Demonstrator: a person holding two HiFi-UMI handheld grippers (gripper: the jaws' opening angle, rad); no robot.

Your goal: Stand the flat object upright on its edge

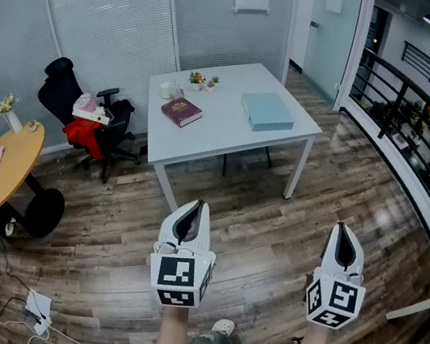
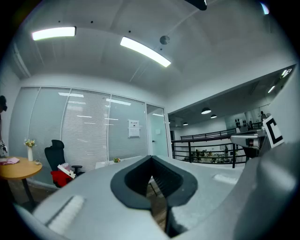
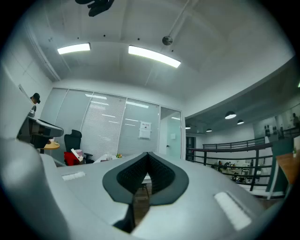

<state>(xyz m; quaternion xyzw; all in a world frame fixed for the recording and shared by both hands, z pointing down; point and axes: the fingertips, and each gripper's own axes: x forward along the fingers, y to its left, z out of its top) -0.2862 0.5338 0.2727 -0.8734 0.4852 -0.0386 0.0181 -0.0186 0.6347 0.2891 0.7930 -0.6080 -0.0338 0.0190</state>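
Note:
A white table (image 1: pixel 205 136) stands a few steps ahead in the head view. On it a dark red book (image 1: pixel 181 111) lies flat at the left and a pale blue flat book (image 1: pixel 267 112) lies flat at the right. My left gripper (image 1: pixel 199 203) and right gripper (image 1: pixel 341 225) are held level over the wooden floor, well short of the table. Both have their jaws together with nothing between them. In the left gripper view the left gripper (image 2: pixel 151 159) shows its tips meeting. The right gripper (image 3: pixel 148 153) looks the same in the right gripper view.
Small potted plants (image 1: pixel 200 80) and a white cup (image 1: pixel 167 89) sit at the table's far left corner. A black office chair (image 1: pixel 78 106) with red clothing stands to the table's left, beside a round wooden table (image 1: pixel 10 164). A black railing (image 1: pixel 427 114) runs along the right. A power strip (image 1: pixel 38 307) lies on the floor.

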